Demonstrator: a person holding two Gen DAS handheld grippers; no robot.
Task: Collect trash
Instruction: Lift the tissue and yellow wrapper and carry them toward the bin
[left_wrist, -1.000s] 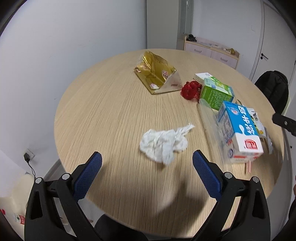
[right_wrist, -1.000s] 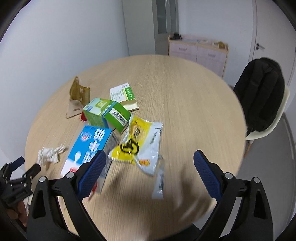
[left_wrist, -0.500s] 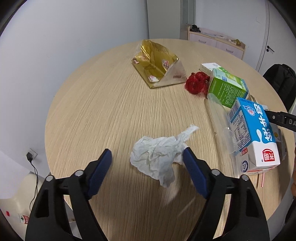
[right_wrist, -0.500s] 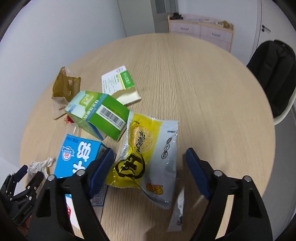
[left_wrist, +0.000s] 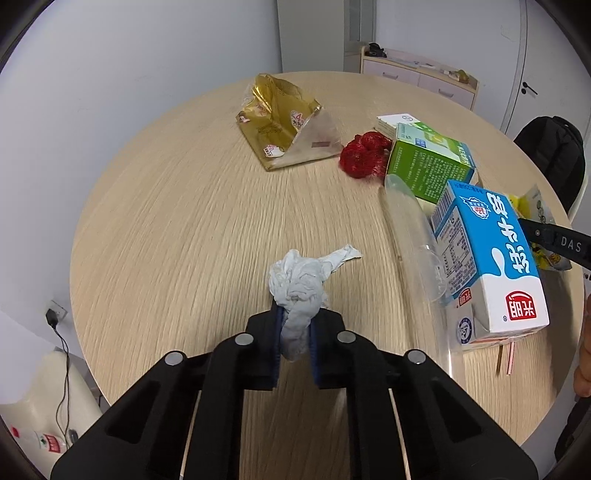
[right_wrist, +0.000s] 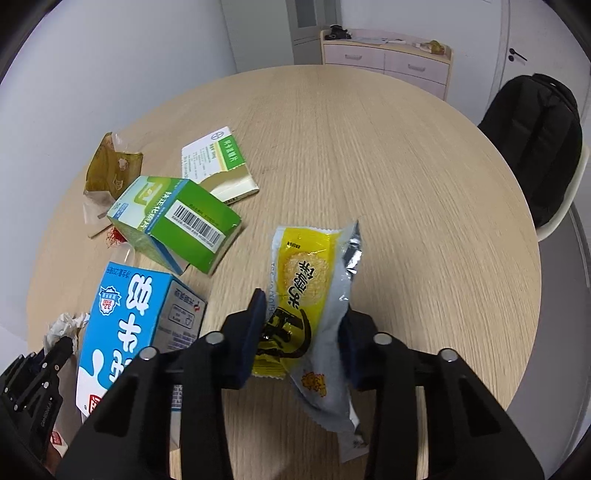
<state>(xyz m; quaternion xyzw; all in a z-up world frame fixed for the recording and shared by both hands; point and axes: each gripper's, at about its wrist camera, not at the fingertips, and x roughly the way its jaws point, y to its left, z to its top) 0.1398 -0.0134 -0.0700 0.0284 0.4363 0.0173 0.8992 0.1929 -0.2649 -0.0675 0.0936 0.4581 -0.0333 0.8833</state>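
We have our left gripper (left_wrist: 294, 341) clamped on the tissue (left_wrist: 300, 291) and our right gripper (right_wrist: 304, 339) clamped on the snack wrapper (right_wrist: 308, 306)

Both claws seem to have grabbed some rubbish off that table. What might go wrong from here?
The left gripper pinches only the lower end of the crumpled tissue, so the rest could tear off or slip free when lifted. The right gripper squeezes a slick yellow snack wrapper whose tail hangs loose below; it might slide out. The blue milk carton lies close beside the right gripper and could get knocked.
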